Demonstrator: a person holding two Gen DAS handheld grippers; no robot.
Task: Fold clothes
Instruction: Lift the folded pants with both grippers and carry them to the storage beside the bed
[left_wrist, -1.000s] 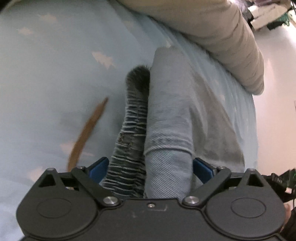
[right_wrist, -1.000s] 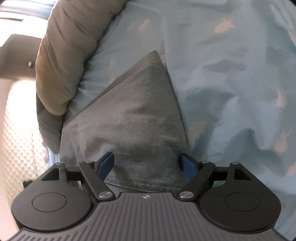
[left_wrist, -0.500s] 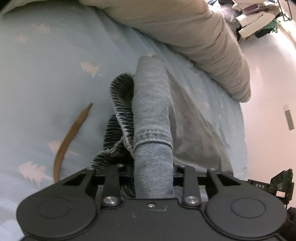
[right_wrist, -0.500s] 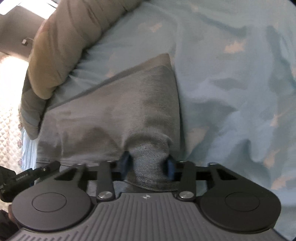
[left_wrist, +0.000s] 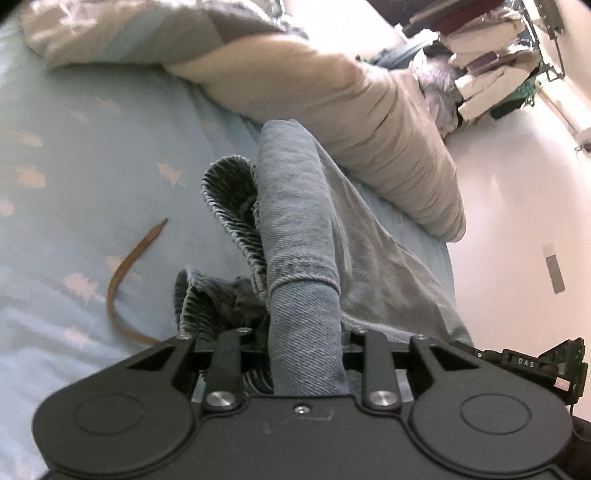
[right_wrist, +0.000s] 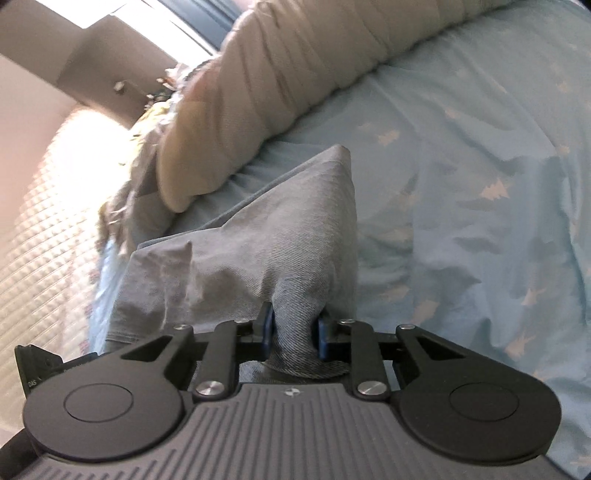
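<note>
Both grippers, left (left_wrist: 304, 338) and right (right_wrist: 293, 328), now lift bunched blue denim jeans (left_wrist: 295, 221) off the light-blue tree-print bedsheet (left_wrist: 92, 166), left clamped, right's jaws closing on denim, ready for folding.

Twilled denim garment (left_wrist: 299, 229), matt cotton-looking sheet (left_wrist: 92, 155), perhaps leather strap (left_wrist: 127, 266)
</note>
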